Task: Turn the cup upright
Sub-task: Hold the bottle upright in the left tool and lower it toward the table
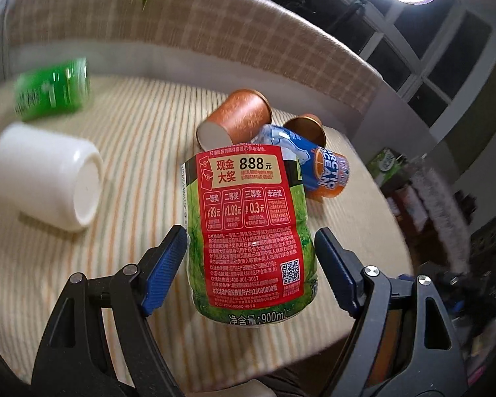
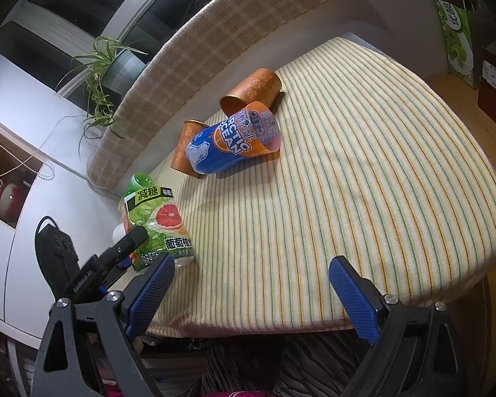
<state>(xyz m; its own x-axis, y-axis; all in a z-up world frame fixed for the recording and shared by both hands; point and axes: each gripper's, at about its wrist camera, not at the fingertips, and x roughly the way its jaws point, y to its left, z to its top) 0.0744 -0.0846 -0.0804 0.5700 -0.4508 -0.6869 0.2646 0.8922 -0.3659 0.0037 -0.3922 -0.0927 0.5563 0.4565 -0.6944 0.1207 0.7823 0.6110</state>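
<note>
Striped woven cloth (image 2: 347,165), matt. Copper cups (image 2: 258,91) metallic, patterned. White cup (image 1: 46,175) smooth. Bottle label (image 1: 251,231) glossy plastic.

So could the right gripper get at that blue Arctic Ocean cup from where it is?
Probably yes: the right gripper is open, and only bare striped cloth lies between it and the blue cup, which lies on its side against two orange cups.

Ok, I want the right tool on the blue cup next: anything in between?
Nothing visible. Only striped cloth lies between the right tool and the blue cup; the orange cups lie on its far side.
</note>
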